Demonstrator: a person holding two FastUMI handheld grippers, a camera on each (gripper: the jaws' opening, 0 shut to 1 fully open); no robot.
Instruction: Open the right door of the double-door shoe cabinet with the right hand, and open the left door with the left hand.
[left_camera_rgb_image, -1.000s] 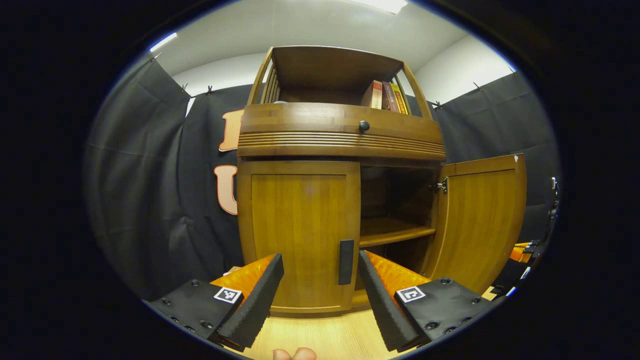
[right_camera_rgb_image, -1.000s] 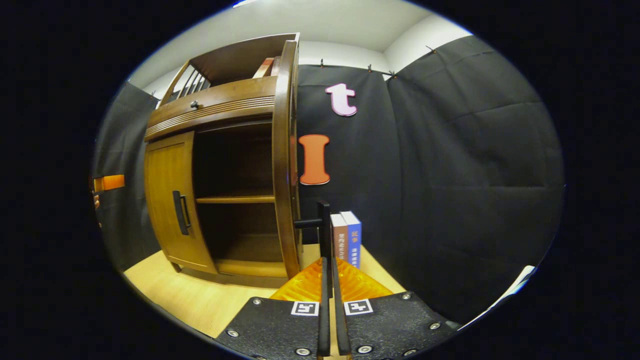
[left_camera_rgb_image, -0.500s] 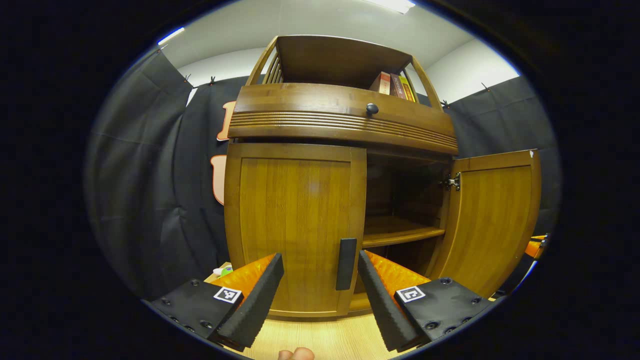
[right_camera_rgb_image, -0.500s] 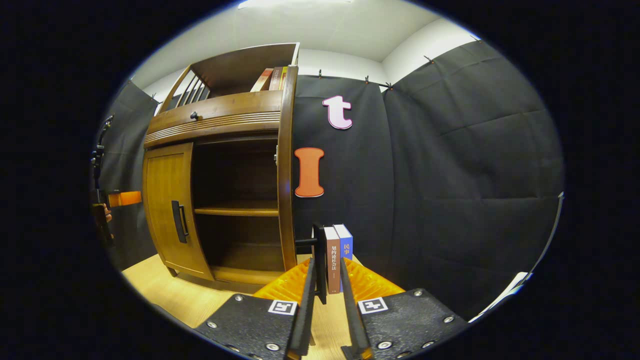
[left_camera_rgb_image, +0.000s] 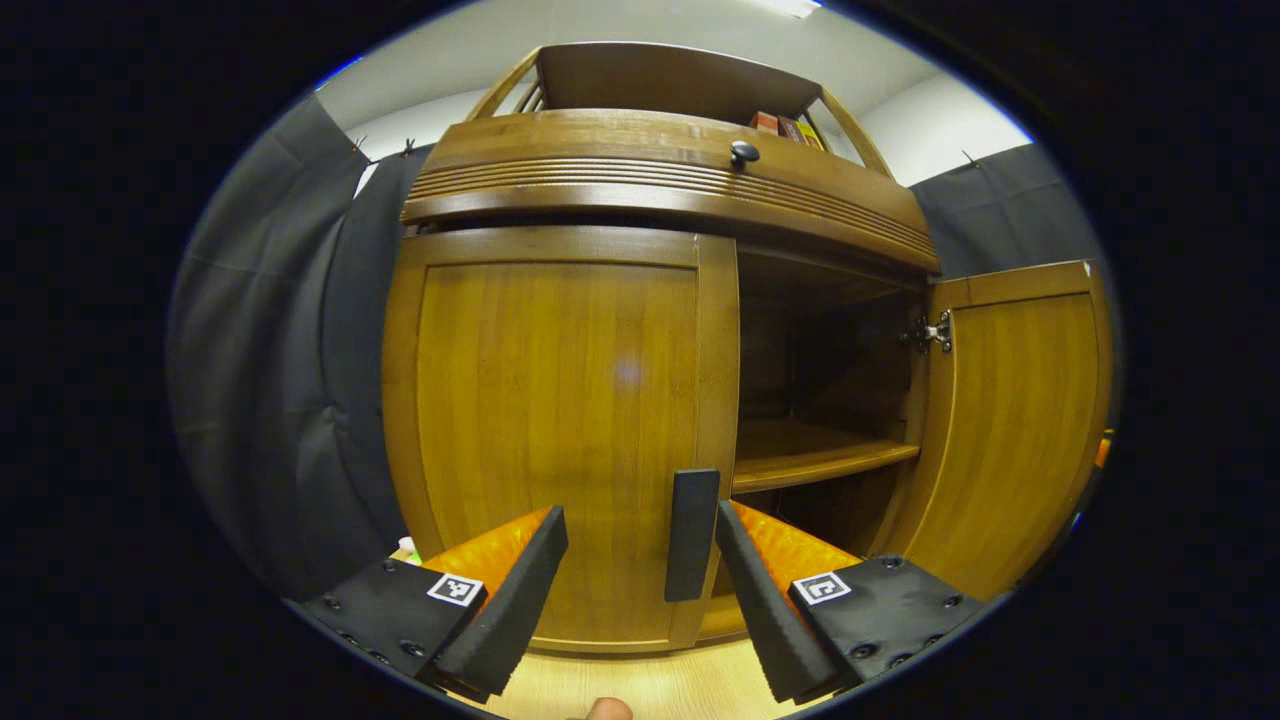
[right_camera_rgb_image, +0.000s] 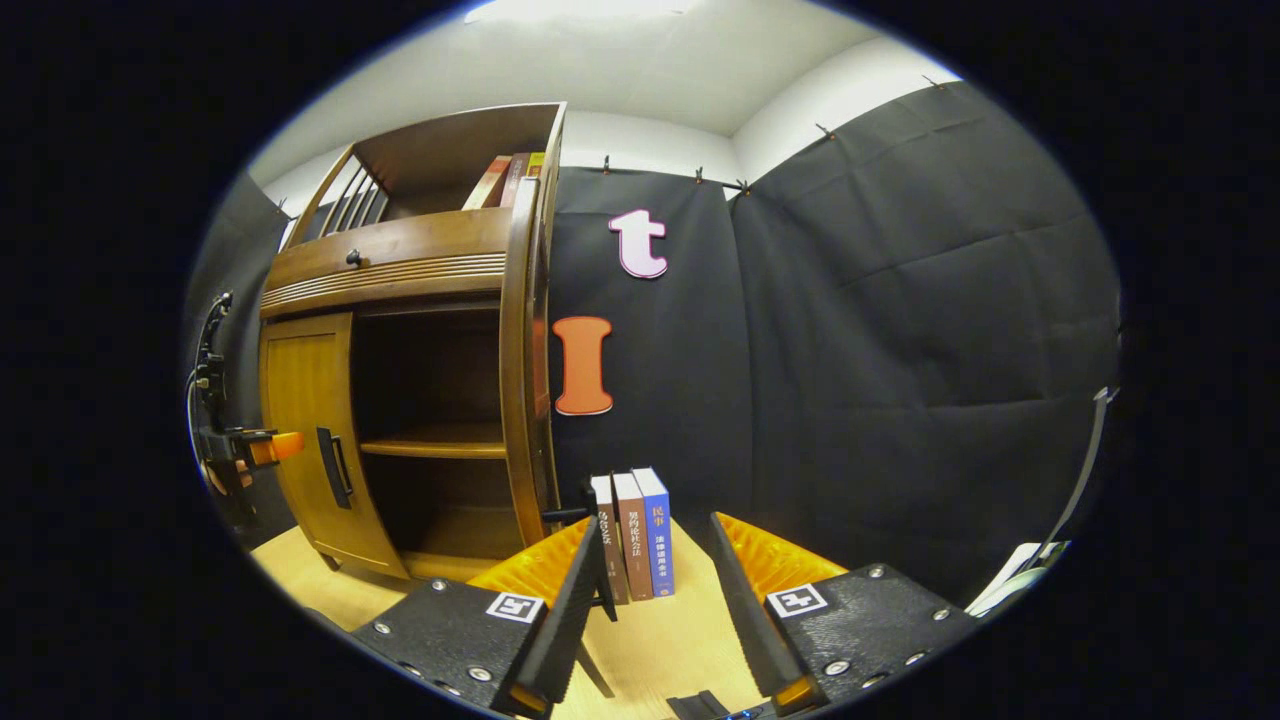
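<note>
Wooden and swung wide, the right door (left_camera_rgb_image: 1010, 420) now stands free: the right gripper (right_camera_rgb_image: 650, 590) has spread its fingers and let go of that door's handle. The left gripper (left_camera_rgb_image: 640, 570), fingers spread, has closed in on the shut left door (left_camera_rgb_image: 560, 430), its handle (left_camera_rgb_image: 692, 535) between them, ungrasped.

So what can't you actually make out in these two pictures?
- Left gripper view: behind the closed left door, that half of the cabinet is hidden.
- Left gripper view: the books on top are mostly hidden by the drawer front.
- Right gripper view: the open right door shows edge-on, its face unseen.
- Right gripper view: the left gripper is too small to judge its jaws.
</note>
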